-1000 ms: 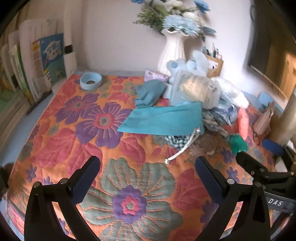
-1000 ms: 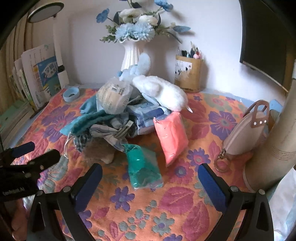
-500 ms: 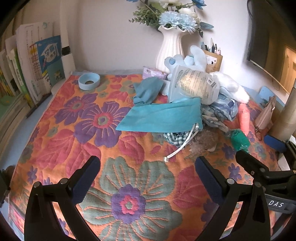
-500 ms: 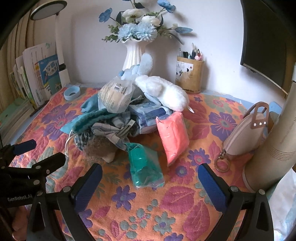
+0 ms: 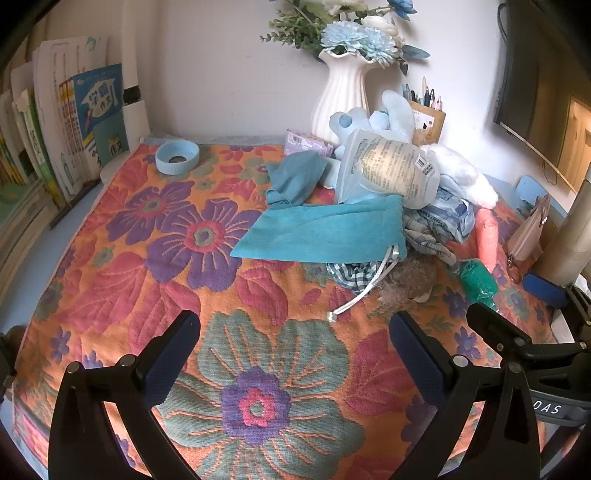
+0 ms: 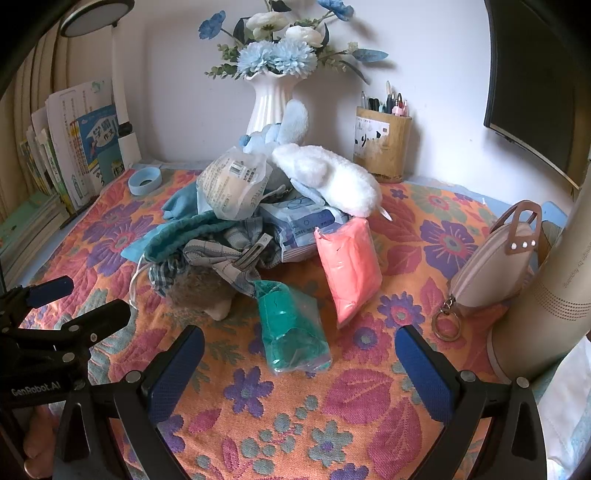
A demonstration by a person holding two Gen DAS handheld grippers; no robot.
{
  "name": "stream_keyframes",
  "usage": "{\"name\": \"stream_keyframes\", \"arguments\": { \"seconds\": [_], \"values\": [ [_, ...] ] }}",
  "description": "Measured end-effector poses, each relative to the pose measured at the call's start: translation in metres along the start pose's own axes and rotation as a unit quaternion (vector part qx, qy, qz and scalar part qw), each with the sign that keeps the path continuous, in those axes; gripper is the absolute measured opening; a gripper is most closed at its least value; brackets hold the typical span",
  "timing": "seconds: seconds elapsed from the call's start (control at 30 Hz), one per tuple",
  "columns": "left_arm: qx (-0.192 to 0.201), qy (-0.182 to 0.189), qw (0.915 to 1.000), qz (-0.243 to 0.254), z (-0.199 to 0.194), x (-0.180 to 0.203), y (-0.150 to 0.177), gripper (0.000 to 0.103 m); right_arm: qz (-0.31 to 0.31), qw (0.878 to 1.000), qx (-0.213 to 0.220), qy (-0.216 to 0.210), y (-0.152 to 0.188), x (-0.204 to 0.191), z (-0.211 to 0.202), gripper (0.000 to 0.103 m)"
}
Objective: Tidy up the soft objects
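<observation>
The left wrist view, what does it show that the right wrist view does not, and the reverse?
Only the left wrist view shows the purple packet beside the vase. Only the right wrist view shows the round lamp head and the key ring of the beige purse. Both show the teal pouch, the green pack, the pink pack and the white plush. Both tools, left and right, are open.

Soft pile lies before the vase.

Black tool, blue pads
</observation>
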State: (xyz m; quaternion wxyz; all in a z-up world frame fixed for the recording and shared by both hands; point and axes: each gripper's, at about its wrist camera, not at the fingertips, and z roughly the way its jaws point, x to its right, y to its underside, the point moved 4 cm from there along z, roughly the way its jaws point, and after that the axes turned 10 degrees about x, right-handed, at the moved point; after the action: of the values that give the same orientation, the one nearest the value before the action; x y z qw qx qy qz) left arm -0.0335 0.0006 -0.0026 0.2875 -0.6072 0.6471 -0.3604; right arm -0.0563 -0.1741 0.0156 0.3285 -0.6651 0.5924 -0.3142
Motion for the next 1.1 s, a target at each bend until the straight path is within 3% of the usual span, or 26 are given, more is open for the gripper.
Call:
{"name": "stream_keyframes", "arguments": {
  "seconds": [1.1],
  "values": [
    [0.009,0.021,0.9994,-0.025,-0.0042,-0.0039,-0.0035,0.102,0.01,1.0,0.002,0.0,0.0005,0.0009,0.0003,0.103]
  ]
}}
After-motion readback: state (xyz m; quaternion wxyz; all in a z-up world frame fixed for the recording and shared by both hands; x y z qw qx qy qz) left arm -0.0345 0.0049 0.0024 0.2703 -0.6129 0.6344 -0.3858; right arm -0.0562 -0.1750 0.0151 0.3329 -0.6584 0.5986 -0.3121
